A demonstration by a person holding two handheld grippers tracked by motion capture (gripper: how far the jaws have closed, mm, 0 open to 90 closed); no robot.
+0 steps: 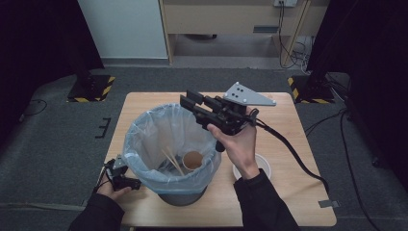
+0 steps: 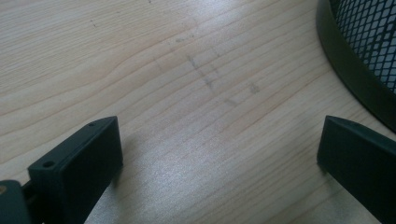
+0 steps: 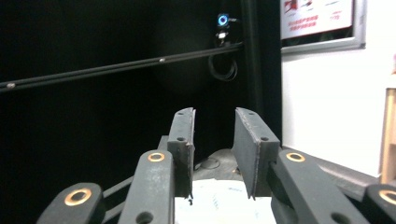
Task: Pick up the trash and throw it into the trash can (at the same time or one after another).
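Observation:
A black mesh waste bin lined with a pale blue plastic bag [image 1: 136,126] stands on the wooden table [image 1: 288,202] near its front. Inside lie a brown paper cup [image 1: 192,160] and a pair of wooden chopsticks [image 1: 172,161]. My right gripper [image 1: 188,99] hovers over the bin's far right rim and points left; its jaws [image 3: 215,116] stand a little apart with nothing between them. My left gripper [image 1: 117,176] rests low at the bin's front left. Its jaws [image 2: 219,140] are spread wide over bare wood, with the bin's dark base [image 2: 355,79] at the right.
A white bowl [image 1: 265,166] sits on the table to the right of the bin, partly behind my right forearm. The right gripper's cable [image 1: 298,159] trails across the table's right side. Black curtains and stand bases lie beyond the table.

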